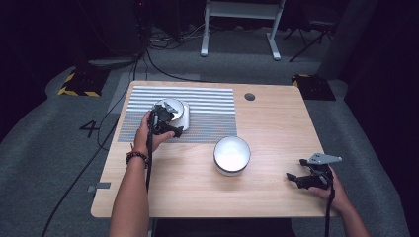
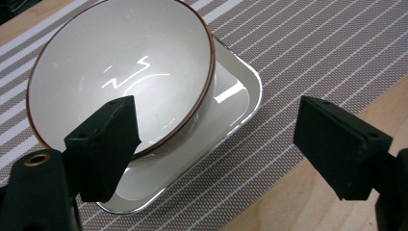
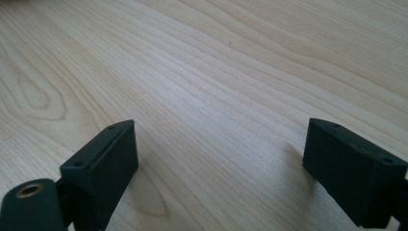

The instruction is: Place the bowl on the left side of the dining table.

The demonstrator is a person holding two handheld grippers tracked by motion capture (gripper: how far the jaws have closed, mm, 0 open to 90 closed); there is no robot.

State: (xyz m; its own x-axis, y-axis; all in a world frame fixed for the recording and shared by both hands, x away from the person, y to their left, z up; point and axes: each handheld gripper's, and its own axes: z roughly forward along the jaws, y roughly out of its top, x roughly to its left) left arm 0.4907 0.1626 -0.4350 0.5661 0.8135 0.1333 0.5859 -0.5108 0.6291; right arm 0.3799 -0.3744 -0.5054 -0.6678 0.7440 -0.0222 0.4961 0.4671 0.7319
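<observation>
The wooden surface [image 1: 276,128] carries a striped mat [image 1: 207,116] on its far left part. On that mat sits a shallow square metal tray [image 2: 240,101], and in it a white bowl with a brown rim [image 2: 120,72], tilted against the tray's edge. A second white bowl [image 1: 231,154] stands alone near the middle. The left claw [image 1: 168,129] hovers at the near side of the tray with its jaws apart and nothing between them. The likely step is gripping the tilted bowl: bring one jaw inside the rim and one outside, close firmly on the wall, and lift straight so the tray does not drag. The right claw [image 1: 299,178] rests, jaws apart, at the near right.
</observation>
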